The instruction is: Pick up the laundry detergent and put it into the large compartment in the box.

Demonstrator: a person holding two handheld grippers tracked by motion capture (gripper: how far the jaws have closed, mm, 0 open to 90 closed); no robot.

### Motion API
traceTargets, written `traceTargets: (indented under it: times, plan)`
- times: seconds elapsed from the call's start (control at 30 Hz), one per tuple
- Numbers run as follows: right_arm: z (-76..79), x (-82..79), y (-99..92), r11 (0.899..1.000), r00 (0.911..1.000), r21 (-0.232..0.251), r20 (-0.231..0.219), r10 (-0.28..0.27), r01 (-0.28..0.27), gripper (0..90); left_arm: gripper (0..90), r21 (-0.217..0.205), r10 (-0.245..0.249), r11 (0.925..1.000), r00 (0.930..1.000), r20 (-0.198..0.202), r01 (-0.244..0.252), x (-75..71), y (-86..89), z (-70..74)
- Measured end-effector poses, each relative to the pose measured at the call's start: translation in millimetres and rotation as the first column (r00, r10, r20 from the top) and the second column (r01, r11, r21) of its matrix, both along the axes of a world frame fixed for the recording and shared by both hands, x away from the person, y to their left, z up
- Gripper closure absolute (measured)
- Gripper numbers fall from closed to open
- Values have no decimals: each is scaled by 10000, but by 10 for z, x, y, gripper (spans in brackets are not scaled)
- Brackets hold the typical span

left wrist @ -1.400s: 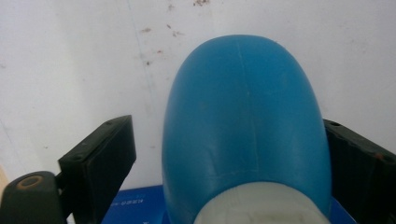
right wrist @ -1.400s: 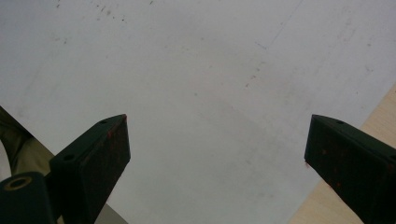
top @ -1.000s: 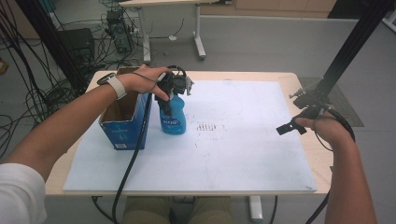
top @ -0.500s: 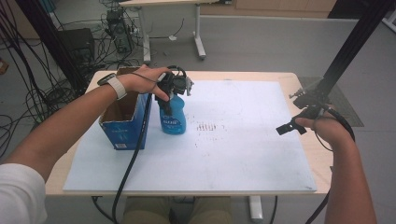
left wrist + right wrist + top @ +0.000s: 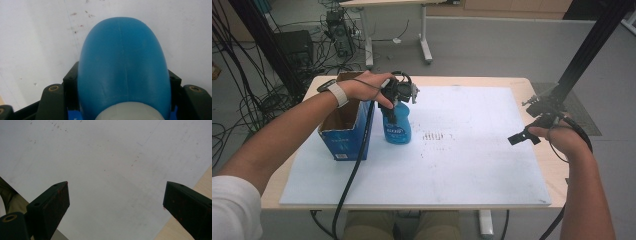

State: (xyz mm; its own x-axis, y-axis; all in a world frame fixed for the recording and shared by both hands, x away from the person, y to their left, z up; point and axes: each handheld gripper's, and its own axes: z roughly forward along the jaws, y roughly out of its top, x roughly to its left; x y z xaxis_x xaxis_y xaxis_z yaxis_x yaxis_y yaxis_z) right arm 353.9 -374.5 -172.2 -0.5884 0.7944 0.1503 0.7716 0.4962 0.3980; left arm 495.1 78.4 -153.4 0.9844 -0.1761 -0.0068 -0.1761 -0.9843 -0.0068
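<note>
- Your left gripper (image 5: 396, 100) is clamping the blue bottle (image 5: 397, 125) near its top, its jaws having just been closing onto it; your right gripper (image 5: 523, 136) is hovering with jaws wide apart, gripping nothing.
- You are working over a white sheet (image 5: 462, 165) that is covering the table (image 5: 522, 82).
- You are keeping the blue cardboard box (image 5: 346, 137) just beside the bottle; I cannot tell what is lying inside it.
- You are holding the bottle upright on the sheet, right of the box.
</note>
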Motion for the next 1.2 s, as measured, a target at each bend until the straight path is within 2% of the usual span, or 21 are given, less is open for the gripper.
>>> traceTargets:
  times: [1.2]
  plan:
    - [17, 6, 16, 10000, 10000, -50, 8, 57, -57, 69, 380, -33, 41, 10000, 10000, 8, -41, -5, 12, 1]
